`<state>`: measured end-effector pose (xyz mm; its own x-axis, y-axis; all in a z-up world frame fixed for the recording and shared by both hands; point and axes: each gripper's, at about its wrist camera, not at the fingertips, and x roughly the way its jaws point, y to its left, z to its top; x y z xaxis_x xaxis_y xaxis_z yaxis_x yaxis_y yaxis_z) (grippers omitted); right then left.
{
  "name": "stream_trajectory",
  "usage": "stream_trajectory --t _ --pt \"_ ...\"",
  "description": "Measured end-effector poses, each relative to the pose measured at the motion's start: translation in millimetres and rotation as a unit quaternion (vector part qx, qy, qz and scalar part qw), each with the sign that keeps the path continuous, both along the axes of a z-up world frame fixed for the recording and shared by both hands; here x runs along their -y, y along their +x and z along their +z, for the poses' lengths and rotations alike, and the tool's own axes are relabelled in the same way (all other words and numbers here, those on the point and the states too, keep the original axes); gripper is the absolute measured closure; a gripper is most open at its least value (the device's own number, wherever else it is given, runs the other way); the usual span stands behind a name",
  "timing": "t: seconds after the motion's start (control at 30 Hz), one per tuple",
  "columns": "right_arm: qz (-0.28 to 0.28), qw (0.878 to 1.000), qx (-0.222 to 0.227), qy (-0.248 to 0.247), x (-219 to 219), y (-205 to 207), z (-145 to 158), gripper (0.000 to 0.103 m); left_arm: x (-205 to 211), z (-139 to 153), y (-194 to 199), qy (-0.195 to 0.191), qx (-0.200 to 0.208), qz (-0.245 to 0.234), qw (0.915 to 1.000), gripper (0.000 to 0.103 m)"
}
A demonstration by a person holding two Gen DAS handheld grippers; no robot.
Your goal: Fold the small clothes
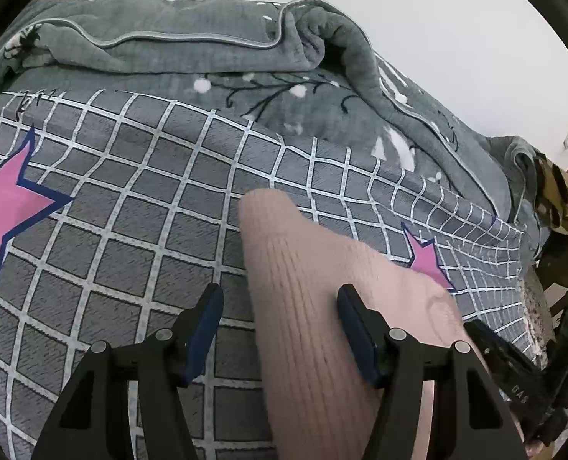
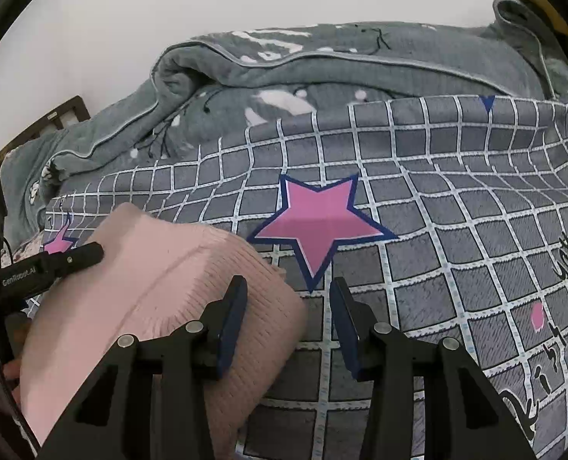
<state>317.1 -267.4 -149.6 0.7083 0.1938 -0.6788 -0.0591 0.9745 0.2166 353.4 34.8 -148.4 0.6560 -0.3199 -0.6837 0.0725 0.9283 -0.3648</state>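
A pink ribbed knit garment point(image 1: 303, 287) lies folded on a grey checked bedsheet point(image 1: 130, 211) with pink stars. My left gripper point(image 1: 280, 295) is open, its jaws standing either side of the garment's left part, just above it. In the right wrist view the same garment point(image 2: 161, 287) lies at the lower left. My right gripper point(image 2: 287, 287) is open and empty, with its left finger point(image 2: 234, 306) over the garment's right edge and its right finger over the sheet. The left gripper's finger point(image 2: 73, 258) rests over the garment's far left side.
A rumpled grey blanket point(image 1: 207, 57) with white print is bunched along the back of the bed, against a white wall point(image 2: 245, 0). A dark wooden bed frame point(image 2: 65, 113) shows at the left. Mottled fabric point(image 1: 563, 199) hangs at the bed's right edge.
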Motion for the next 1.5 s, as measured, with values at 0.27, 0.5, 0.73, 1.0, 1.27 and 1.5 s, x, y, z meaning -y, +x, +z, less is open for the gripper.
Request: stream_trajectory --t 0.27,0.5,0.73,1.0,1.27,1.5 --pt "0.011 0.999 -0.030 0.026 1 8 -12 0.059 -4 -5 15 -0.045 -0.010 -0.007 0.9989 0.070" --pt "0.014 0.996 -0.037 0.084 16 9 -11 0.059 0 5 6 -0.029 0.032 -0.006 0.9990 0.081" --pt "0.035 0.993 -0.025 0.112 17 2 0 0.058 -6 1 8 -0.031 0.019 0.004 0.9993 0.071" --pt "0.040 0.989 -0.053 0.132 13 7 -12 0.050 -4 1 3 -0.032 0.022 -0.010 0.9992 0.053" --pt "0.028 0.986 -0.066 0.149 19 12 -19 0.043 -1 3 1 -0.015 0.028 -0.010 0.9994 0.052" --pt "0.039 0.989 -0.040 0.134 10 5 -13 0.088 -3 3 1 -0.021 0.026 -0.008 0.9994 0.052"
